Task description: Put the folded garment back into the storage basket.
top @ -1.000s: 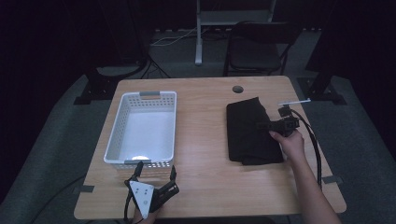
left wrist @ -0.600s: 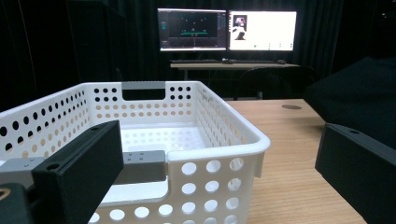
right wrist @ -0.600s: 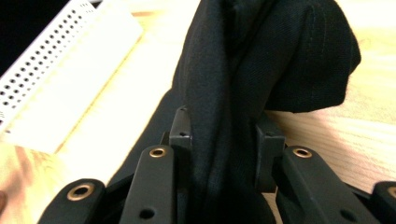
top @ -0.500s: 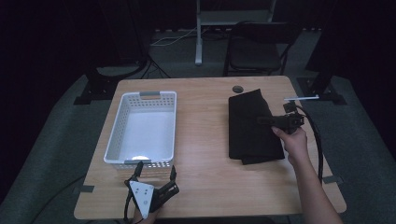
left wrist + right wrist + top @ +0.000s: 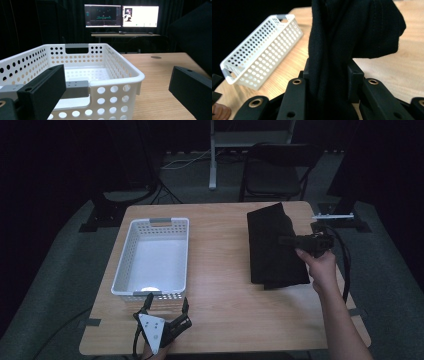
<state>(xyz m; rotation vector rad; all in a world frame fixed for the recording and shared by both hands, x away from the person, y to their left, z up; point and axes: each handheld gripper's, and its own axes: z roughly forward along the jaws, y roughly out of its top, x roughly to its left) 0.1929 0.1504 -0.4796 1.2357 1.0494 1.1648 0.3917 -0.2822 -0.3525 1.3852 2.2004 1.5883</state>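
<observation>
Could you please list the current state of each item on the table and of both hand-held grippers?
White basket: upright on the table, empty.
Black cloth: folded, lying on the table, its right part pinched and raised.
Left hand-held gripper: open, just short of the basket's near wall, holding nothing.
Right hand-held gripper: shut on the black cloth.
Monitors: switched on.

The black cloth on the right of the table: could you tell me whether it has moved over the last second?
Yes. The black cloth, clamped by the right gripper, now reaches closer to the table's far edge.
</observation>
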